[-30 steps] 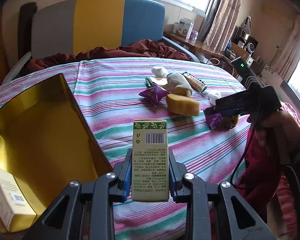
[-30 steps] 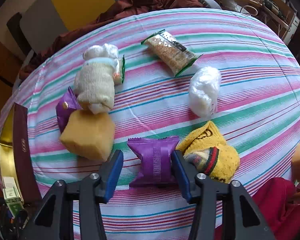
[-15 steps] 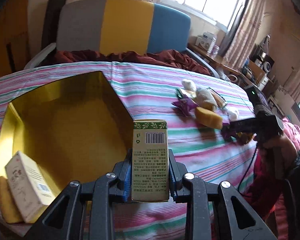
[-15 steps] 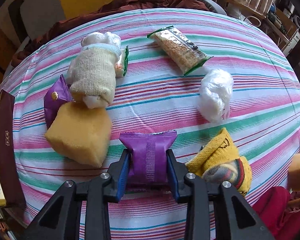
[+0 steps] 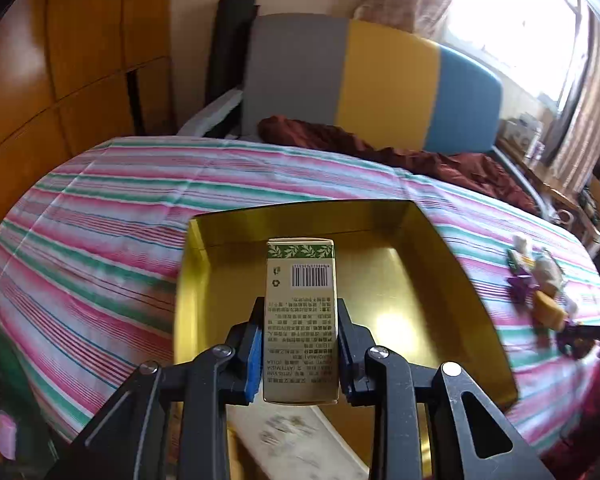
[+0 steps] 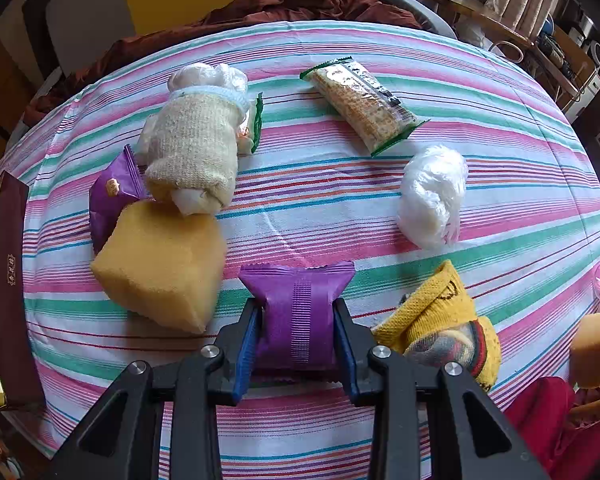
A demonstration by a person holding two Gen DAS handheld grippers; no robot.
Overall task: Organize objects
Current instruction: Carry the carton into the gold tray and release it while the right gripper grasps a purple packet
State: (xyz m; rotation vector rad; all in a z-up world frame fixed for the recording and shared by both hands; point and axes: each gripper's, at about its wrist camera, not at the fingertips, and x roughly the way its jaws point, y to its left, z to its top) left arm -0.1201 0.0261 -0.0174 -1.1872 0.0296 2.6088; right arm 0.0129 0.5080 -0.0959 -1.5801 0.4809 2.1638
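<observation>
While the left hand-held gripper clamps a green carton over the gold box, the right hand-held gripper squeezes a purple packet; most stuff beside that box isn't packed yet.

my left gripper: black angular frame, blue pads inside its fingers, four round silver screws | my right gripper: same black frame, blue-lined fingers, silver screws, triangular cut-outs in both side arms
</observation>
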